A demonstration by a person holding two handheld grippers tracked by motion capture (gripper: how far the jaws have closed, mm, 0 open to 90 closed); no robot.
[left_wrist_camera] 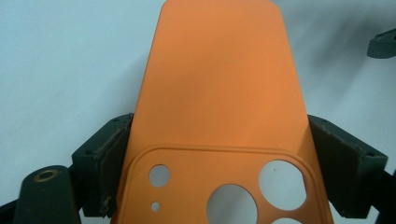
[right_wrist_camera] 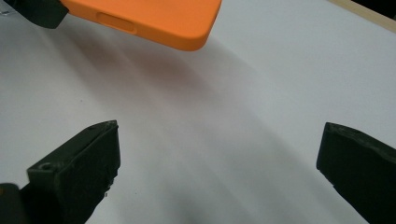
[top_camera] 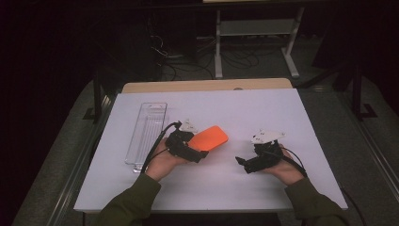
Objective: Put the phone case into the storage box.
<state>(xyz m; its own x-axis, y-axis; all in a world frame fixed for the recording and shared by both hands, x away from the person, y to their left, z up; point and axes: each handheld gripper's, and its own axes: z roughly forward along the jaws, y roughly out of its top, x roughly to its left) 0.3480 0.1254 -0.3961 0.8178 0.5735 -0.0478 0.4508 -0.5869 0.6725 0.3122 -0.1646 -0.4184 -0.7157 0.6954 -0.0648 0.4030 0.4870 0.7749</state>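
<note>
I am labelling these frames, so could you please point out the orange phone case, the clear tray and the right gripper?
Orange phone case (left_wrist_camera: pixel 219 79): left gripper view, on its plain back, above the camera cut-outs.
Clear tray (top_camera: pixel 147 134): high view, on its ribbed floor.
Right gripper (top_camera: pixel 241 163): high view, midway between its jaw tips.

The orange phone case (top_camera: pixel 210 138) hangs above the table (top_camera: pixel 263 108), camera cutouts showing, back face up, apparently empty, pinched at its sides.

The case (top_camera: pixel 210 138) is held above the table (top_camera: pixel 263 183) centre, between the left gripper (top_camera: pixel 201 155) and the right gripper (top_camera: pixel 241 164) (well apart). The tray (top_camera: pixel 146 134) lies left of the case, lengthwise front to back.
</note>
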